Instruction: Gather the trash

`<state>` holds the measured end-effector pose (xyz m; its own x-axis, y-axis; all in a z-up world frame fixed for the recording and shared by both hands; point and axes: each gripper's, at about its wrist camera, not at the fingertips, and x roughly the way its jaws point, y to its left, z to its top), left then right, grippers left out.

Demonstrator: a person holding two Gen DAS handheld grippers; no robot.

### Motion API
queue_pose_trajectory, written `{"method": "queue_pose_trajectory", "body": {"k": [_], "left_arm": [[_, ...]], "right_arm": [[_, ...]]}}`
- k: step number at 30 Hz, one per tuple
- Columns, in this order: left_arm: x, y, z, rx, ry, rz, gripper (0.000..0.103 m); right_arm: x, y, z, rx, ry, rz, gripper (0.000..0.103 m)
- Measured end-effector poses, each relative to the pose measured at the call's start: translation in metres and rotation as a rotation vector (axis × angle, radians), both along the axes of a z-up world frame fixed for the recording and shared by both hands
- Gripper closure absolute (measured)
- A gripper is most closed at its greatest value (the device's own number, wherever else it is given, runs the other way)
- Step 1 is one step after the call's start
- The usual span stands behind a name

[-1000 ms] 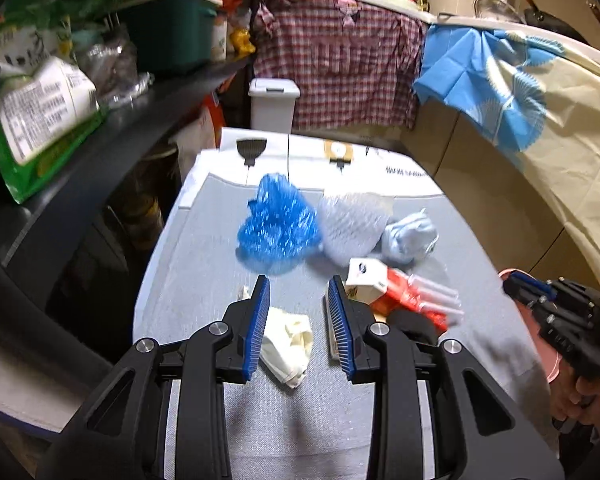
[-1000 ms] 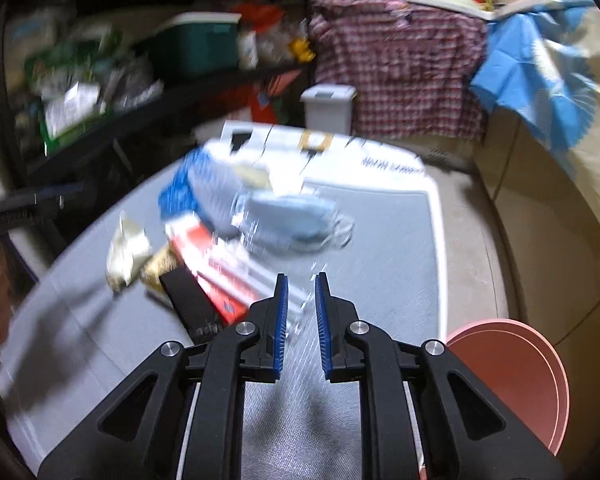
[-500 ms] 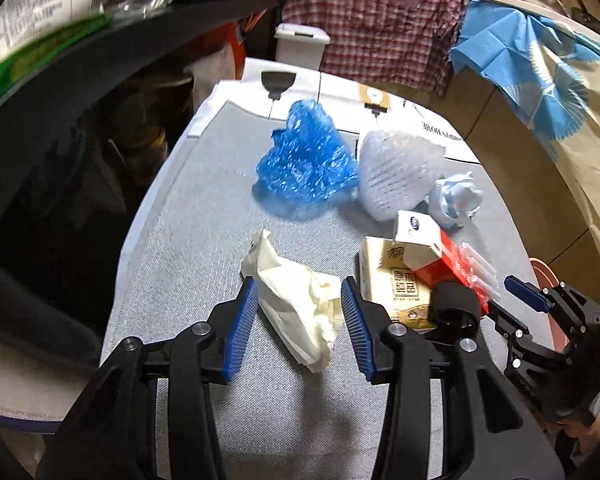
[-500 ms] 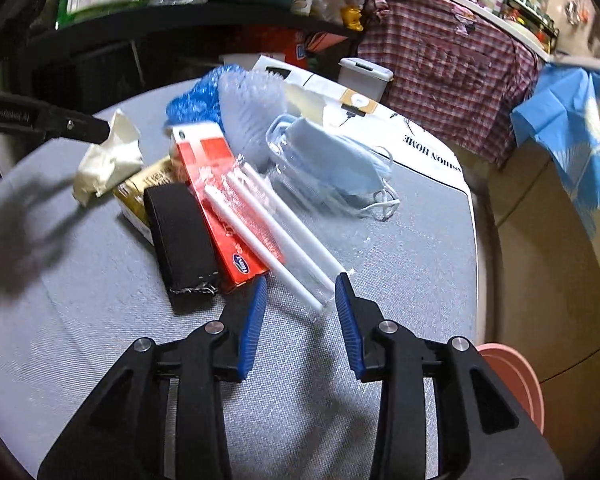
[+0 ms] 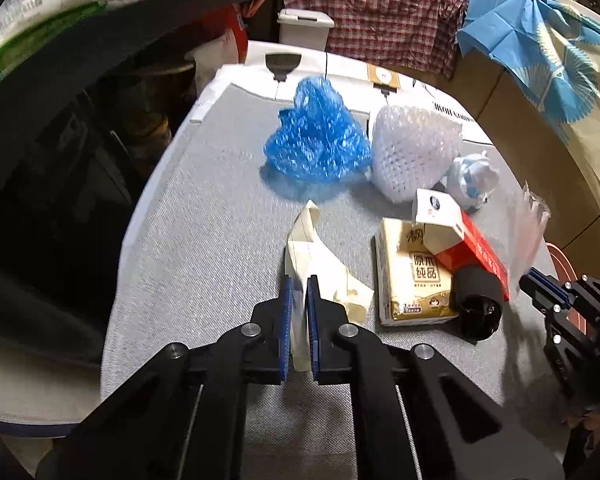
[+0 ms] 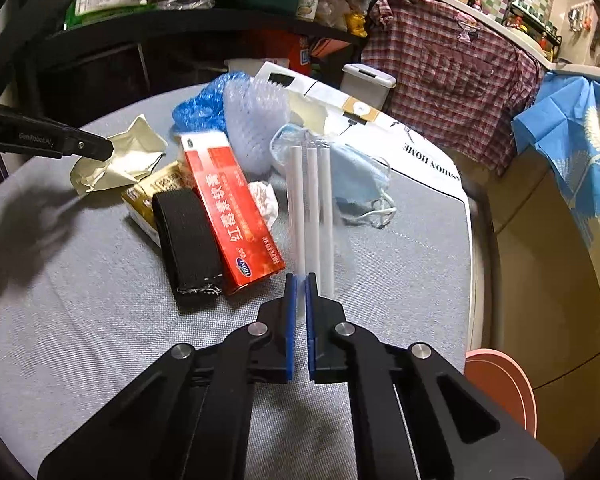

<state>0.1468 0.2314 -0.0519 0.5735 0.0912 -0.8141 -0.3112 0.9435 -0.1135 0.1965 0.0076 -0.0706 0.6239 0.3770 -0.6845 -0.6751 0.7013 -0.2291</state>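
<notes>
A: Grey surface (image 5: pixel 204 240) carries the trash: blue bag (image 5: pixel 316 140), tissue pack (image 5: pixel 408 272), red box (image 6: pixel 232 216). Only the right view shows the face mask (image 6: pixel 352 176).

B: Left tongs (image 5: pixel 298 288) have just closed on the cream wrapper (image 5: pixel 320 264); right tongs (image 6: pixel 300 280), just closed, pinch the clear straw packet (image 6: pixel 312 200).
</notes>
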Motion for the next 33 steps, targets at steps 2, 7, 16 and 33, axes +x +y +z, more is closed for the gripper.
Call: {"method": "queue_pose_trajectory", "body": {"k": [2,7,16,33], "left_arm": [[-0.001,-0.001,0.005,0.010,-0.012,-0.003,0.098],[-0.007,-0.009,0.019,0.045,-0.048,-0.014,0.098],[-0.025,-0.033,0.051,0.087,-0.141,-0.036,0.098],[-0.055,-0.080,0.093,0.061,-0.259,-0.061,0.098]], "right_arm": [[0.000,-0.005,0.006,0.020,0.004,-0.009,0.099],[-0.002,-0.017,0.021,0.074,0.014,-0.028,0.099],[-0.016,-0.041,0.047,0.153,0.020,-0.050,0.099],[-0.035,-0.094,0.089,0.335,0.077,-0.113,0.103]]}}
